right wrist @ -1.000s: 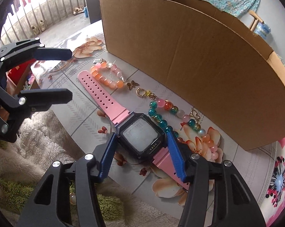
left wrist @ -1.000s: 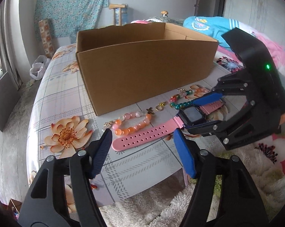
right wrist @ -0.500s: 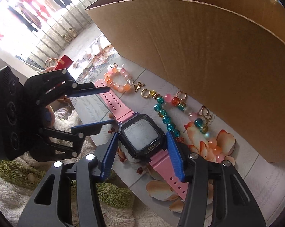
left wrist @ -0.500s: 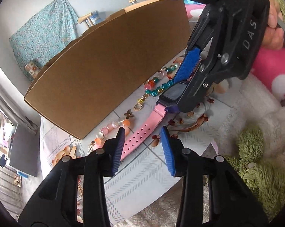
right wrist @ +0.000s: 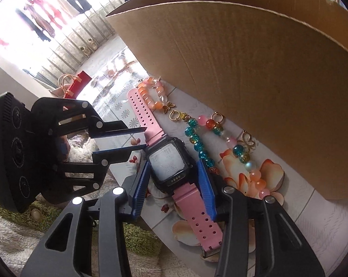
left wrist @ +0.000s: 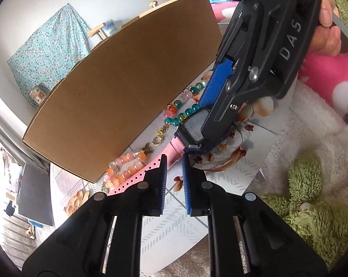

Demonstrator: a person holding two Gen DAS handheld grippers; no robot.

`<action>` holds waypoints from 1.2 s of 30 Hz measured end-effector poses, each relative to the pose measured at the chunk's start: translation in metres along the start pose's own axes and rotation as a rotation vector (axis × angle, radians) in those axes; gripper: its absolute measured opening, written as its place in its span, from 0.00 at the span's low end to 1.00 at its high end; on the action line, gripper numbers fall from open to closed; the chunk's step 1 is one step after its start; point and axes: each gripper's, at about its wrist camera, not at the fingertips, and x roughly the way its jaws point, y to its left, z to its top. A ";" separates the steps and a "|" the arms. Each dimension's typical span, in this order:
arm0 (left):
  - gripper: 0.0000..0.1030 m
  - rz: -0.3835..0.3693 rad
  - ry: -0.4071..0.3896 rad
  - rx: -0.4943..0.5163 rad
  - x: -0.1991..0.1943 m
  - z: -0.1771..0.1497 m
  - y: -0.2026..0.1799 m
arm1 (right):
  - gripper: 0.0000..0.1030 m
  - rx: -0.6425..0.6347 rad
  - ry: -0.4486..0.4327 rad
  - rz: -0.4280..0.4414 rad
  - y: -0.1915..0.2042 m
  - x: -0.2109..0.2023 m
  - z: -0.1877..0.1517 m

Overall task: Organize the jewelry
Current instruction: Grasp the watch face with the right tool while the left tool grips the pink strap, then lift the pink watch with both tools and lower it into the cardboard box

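Floral tablecloth [left wrist: 164, 230], cardboard box [left wrist: 127, 87], fluffy blanket [left wrist: 312, 138]

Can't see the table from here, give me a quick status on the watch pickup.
Left hand-held gripper closing on the pink strap. Right hand-held gripper closing around the watch case. Watch on the table, bead bracelets alongside. Cardboard box close behind.

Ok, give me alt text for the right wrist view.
The right hand-held gripper, jaws closing, straddles a pink watch on a floral tabletop. The left hand-held gripper closes around its strap. Beaded bracelets lie beside a cardboard box.
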 end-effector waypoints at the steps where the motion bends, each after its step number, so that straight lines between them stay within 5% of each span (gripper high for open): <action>1: 0.12 -0.002 -0.002 -0.005 -0.002 0.004 -0.006 | 0.43 -0.029 0.002 -0.030 0.004 0.000 0.000; 9: 0.12 -0.104 -0.006 -0.131 -0.005 0.001 0.011 | 0.48 -0.246 0.032 -0.259 0.042 0.007 -0.003; 12: 0.12 -0.092 -0.025 -0.143 -0.014 -0.001 0.013 | 0.46 -0.209 0.043 -0.219 0.035 0.005 -0.001; 18: 0.22 -0.041 -0.019 -0.063 -0.027 -0.012 0.002 | 0.46 -0.044 0.056 0.049 -0.005 -0.008 0.002; 23: 0.28 -0.011 -0.023 0.018 -0.033 -0.017 -0.022 | 0.46 -0.022 0.080 0.168 -0.017 -0.007 -0.002; 28: 0.28 0.007 -0.012 0.018 -0.033 -0.016 -0.034 | 0.46 -0.049 0.095 0.204 0.000 0.005 0.000; 30: 0.12 -0.008 -0.003 -0.010 -0.033 -0.015 -0.030 | 0.46 -0.056 0.092 0.193 0.017 0.009 0.005; 36: 0.06 -0.078 0.025 -0.123 -0.034 -0.011 -0.011 | 0.46 -0.045 0.034 0.093 0.023 -0.001 -0.005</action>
